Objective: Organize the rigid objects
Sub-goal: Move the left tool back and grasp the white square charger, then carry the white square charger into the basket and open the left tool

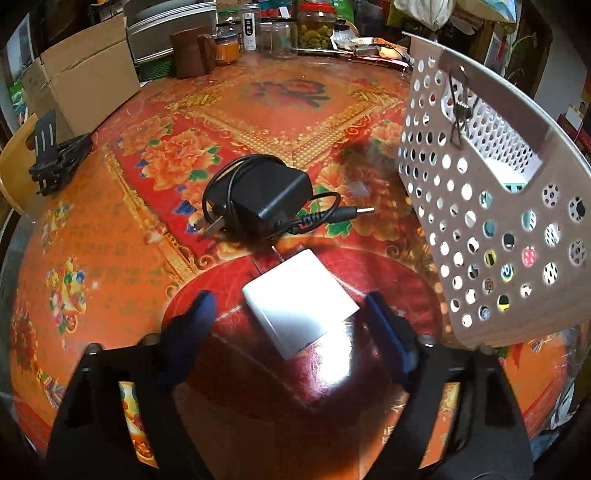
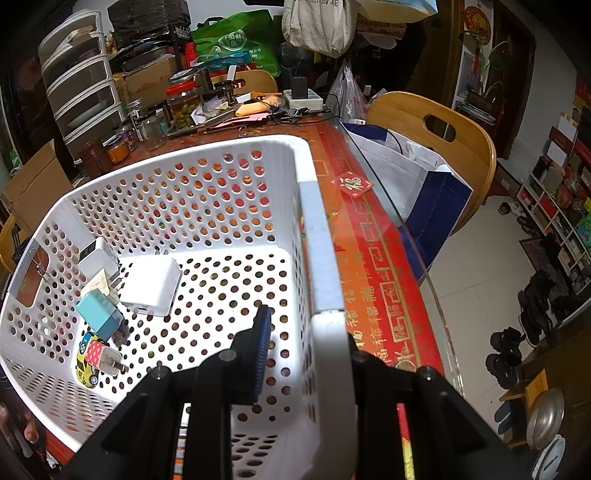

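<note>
A white charger block (image 1: 299,302) lies on the red floral table, between the fingers of my left gripper (image 1: 290,300). The jaws stand open with a gap on each side of the block. Just beyond it lies a black power adapter (image 1: 266,199) wrapped in its cord. My right gripper (image 2: 306,328) is shut on the right wall of the white perforated basket (image 2: 317,236), one finger (image 2: 262,339) inside, the other hidden behind the wall. In the basket lie a white charger (image 2: 151,286), a teal plug (image 2: 99,314), a pink dotted plug (image 2: 101,356) and a yellow toy car (image 2: 86,369). The basket (image 1: 480,221) stands tilted at the right in the left wrist view.
A black clip (image 1: 55,155) sits at the table's left edge beside a cardboard box (image 1: 88,77). Jars (image 1: 314,26) and clutter line the far side. A wooden chair (image 2: 432,140) holding a white-and-blue bag (image 2: 417,184) stands past the table's glass edge (image 2: 406,229).
</note>
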A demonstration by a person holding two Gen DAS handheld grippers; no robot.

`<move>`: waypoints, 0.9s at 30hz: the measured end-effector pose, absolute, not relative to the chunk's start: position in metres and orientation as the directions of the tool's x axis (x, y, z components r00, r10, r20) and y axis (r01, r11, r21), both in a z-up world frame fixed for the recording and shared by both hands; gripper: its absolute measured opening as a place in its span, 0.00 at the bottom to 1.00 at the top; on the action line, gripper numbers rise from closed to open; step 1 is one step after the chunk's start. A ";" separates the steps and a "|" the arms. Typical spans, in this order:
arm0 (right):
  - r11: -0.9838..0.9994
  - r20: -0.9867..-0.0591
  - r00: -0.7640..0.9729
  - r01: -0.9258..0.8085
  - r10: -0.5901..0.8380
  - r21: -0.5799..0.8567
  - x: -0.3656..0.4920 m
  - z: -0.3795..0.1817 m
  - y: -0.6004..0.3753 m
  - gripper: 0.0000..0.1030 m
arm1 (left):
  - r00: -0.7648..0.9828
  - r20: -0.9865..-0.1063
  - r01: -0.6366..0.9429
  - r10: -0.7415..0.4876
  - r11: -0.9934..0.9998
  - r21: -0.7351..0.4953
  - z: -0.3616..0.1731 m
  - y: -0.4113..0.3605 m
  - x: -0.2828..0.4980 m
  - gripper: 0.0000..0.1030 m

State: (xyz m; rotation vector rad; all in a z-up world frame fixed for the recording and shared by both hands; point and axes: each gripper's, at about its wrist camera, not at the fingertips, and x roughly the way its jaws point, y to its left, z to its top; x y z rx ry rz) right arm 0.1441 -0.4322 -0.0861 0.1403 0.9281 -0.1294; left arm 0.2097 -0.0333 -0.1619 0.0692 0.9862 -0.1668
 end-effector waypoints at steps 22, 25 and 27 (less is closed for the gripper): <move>0.985 -0.805 0.591 0.163 -0.049 0.059 0.145 -0.084 -0.432 0.22 | 0.724 -0.690 0.048 0.006 0.997 0.059 -0.092 0.021 0.188 0.54; 0.985 -0.804 0.593 0.161 -0.047 0.061 0.146 -0.084 -0.432 0.22 | 0.744 -0.668 0.039 0.011 0.997 0.059 -0.074 0.027 0.191 0.54; 0.985 -0.804 0.592 0.161 -0.047 0.060 0.146 -0.084 -0.432 0.22 | 0.751 -0.660 0.039 0.010 0.997 0.060 -0.064 0.028 0.193 0.54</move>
